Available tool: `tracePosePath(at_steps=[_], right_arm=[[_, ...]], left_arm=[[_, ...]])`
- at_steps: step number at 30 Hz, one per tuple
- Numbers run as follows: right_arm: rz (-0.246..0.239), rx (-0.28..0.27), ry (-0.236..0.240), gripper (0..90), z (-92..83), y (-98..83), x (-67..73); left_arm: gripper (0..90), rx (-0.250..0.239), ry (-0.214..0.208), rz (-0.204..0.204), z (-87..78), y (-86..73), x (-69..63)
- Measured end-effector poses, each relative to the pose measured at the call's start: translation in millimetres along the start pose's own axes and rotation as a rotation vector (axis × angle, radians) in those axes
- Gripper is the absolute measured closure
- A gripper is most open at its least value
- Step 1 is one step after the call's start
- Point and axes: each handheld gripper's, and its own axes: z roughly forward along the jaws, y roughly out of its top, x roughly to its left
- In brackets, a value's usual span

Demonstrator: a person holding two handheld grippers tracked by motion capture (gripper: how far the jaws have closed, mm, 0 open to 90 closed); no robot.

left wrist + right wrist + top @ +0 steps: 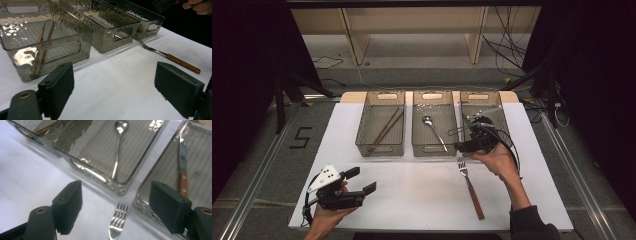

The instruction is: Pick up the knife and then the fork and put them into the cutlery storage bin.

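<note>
High view findings: three clear bins stand side by side at the far part of the white counter [412, 190]. Left bin [381, 122] holds a pair of chopsticks [385, 129]; middle bin [433, 122] holds a spoon [433, 131]; right bin [484, 117] holds a knife [183, 167] with a wooden handle, seen lying lengthwise in the right gripper view.

A fork [470, 186] with a wooden handle lies flat on the counter, in front of the gap between the middle and right bins, tines toward the bins, handle toward the person.

Right gripper [467, 146] is held over the near end of the right bin, just beyond the fork's tines. Its jaws stand wide apart and grasp nothing; in the right gripper view the fork's tines lie on the counter between and below the two jaws, untouched.

Left gripper [362, 181] is held low over the near left part of the counter, well apart from the fork and the bins. Its jaws are likewise spread wide, with only bare counter between them.
</note>
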Motion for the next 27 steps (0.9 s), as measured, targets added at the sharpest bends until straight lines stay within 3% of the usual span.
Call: tracePosePath(at_steps=[16,27], right_arm=[[-0.002,0.038,0.027,26.6,0.5,-28.1,11.2],[-0.024,0.099,0.005,26.3,8.3,-45.8,16.7]], left_arm=[[15.8,0.000,-0.001,0.001,0.6,0.0,-0.6],[15.8,-0.001,0.000,0.003,0.4,0.1,-0.6]])
